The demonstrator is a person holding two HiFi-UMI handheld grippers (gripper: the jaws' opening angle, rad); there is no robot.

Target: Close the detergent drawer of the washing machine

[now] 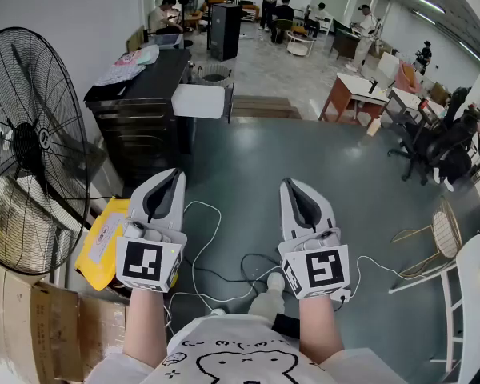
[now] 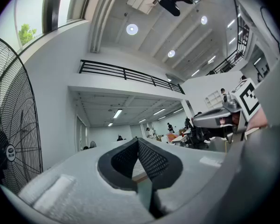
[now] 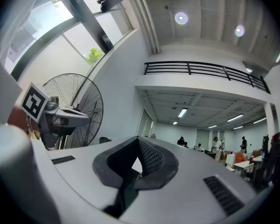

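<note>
I hold both grippers in front of me, side by side and a little apart, both pointing forward and slightly upward over the grey-green floor (image 1: 304,158). The jaws of my left gripper (image 1: 176,172) are pressed together: in the left gripper view the two dark pads meet at the tip (image 2: 138,141) and nothing is between them. The jaws of my right gripper (image 1: 288,182) are also pressed together and pinch nothing; in the right gripper view the pads touch at the tip (image 3: 139,140).

Ahead of the left gripper stands a dark cabinet (image 1: 140,126) against the white wall. From its upper right corner a white box-shaped part (image 1: 200,101) sticks out toward the open floor. This may be the detergent drawer, but I cannot tell for sure. It is well apart from both grippers, and neither touches it.

On my left stands a big black fan (image 1: 32,146). A yellow package (image 1: 104,242) lies on the floor just beside my left gripper, and a cardboard box (image 1: 24,318) is below the fan. White cables (image 1: 216,254) lie on the floor between and under my hands. Far behind, some people sit and stand at desks.
</note>
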